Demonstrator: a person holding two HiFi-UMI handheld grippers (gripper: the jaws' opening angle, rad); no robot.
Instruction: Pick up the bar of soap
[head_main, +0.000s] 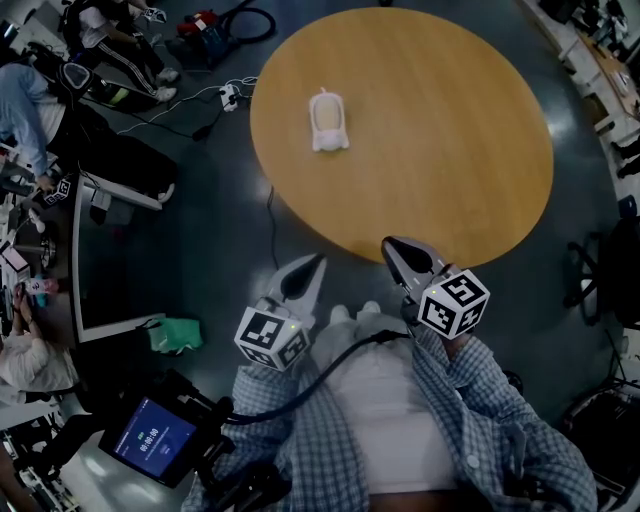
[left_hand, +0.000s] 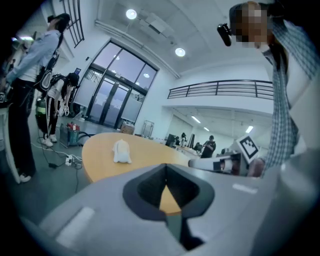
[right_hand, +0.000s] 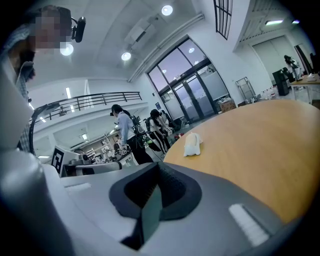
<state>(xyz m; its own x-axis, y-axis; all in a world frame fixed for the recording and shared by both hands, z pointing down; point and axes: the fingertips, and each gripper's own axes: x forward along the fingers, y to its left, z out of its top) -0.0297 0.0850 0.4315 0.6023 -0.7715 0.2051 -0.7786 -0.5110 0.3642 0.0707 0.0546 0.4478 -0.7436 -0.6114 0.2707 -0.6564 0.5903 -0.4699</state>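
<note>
A pale bar of soap (head_main: 328, 122) lies in a white holder on the round wooden table (head_main: 450, 150), towards its far left. The same soap (left_hand: 121, 151) shows ahead in the left gripper view, and the soap (right_hand: 192, 144) also shows in the right gripper view. My left gripper (head_main: 316, 262) hangs off the table's near edge, over the floor, its jaws shut and empty. Just over the near rim is my right gripper (head_main: 391, 246), also shut with nothing in it. Both grippers are well short of the soap.
Cables and a power strip (head_main: 228, 95) lie on the floor left of the table. People sit and stand at the far left beside a desk (head_main: 110, 260). Chairs (head_main: 600, 270) stand at the right. A lit tablet (head_main: 150, 440) is at my lower left.
</note>
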